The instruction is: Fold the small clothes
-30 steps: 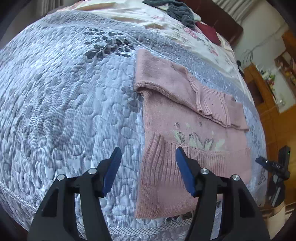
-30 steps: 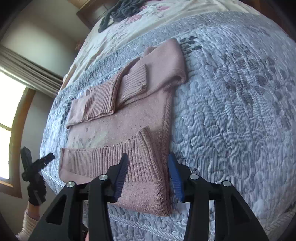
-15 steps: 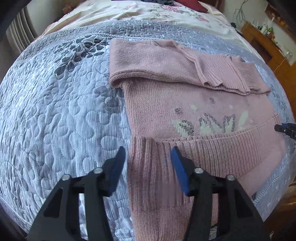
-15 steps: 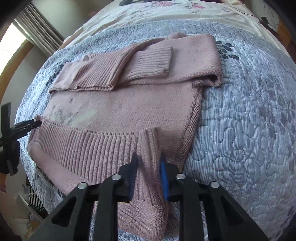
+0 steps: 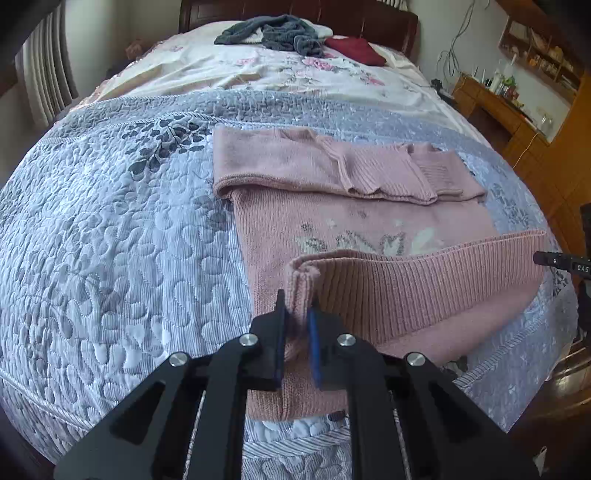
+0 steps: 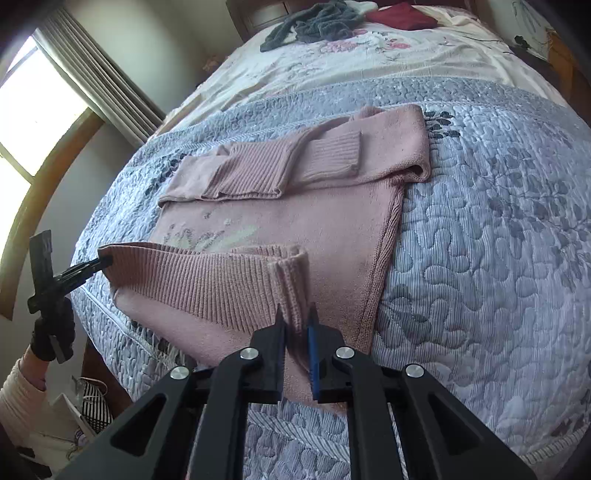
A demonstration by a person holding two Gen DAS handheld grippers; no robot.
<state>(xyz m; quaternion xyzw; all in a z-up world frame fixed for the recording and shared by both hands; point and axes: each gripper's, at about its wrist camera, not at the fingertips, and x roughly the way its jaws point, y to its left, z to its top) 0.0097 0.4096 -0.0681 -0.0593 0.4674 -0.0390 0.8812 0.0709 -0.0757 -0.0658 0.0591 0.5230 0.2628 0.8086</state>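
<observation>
Pink knit sweater (image 5: 354, 221) lies flat on the quilted bed (image 5: 110, 240), near its foot edge. Both sleeves are already folded across the upper body; the bottom fold is in hand and not yet laid over. Left hand-held gripper (image 5: 297, 325) is closed on one corner of the ribbed hem (image 5: 424, 277); right hand-held gripper (image 6: 295, 325) is likewise clamped on the opposite corner, both corners raised off the quilt. Remaining, by judgement: carry the hem up to the sleeves, then flatten. Count: one sweater under work, two grippers, one dark grey garment (image 5: 269, 31) and one red item (image 5: 352, 50) near the headboard
</observation>
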